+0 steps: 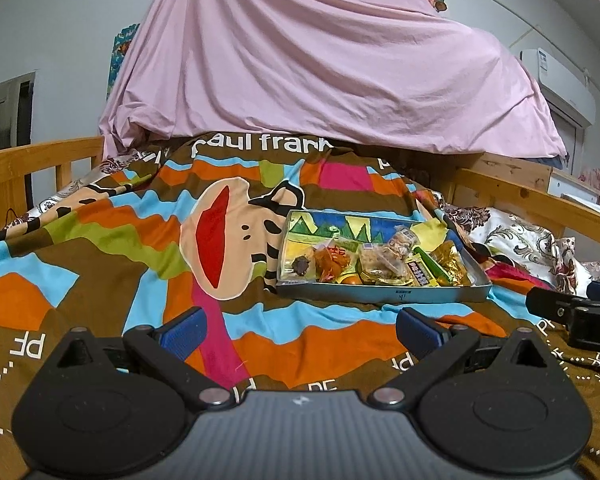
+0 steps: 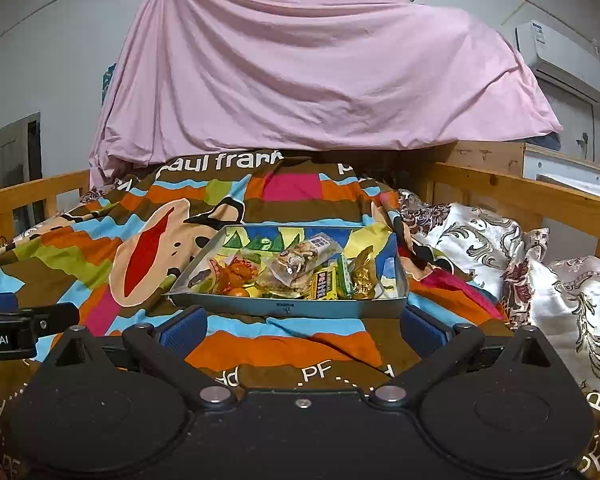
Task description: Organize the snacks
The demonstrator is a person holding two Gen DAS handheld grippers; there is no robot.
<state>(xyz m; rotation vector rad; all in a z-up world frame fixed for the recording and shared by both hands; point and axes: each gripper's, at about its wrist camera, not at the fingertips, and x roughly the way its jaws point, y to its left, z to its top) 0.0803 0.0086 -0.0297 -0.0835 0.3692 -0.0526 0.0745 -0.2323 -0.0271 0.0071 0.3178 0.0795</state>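
A shallow blue-grey tin tray lies on the colourful blanket, holding several wrapped snacks: an orange packet, clear bags of nut clusters, a green bar and a gold packet. My left gripper hovers open over the blanket, left of and short of the tray, nothing between its blue pads. My right gripper stands open just before the tray's near wall, empty too. Each gripper shows at the edge of the other's view.
The patterned blanket covers a bed with wooden rails. A pink sheet drapes a tall heap behind. Floral pillows lie at the right. An air conditioner hangs on the wall.
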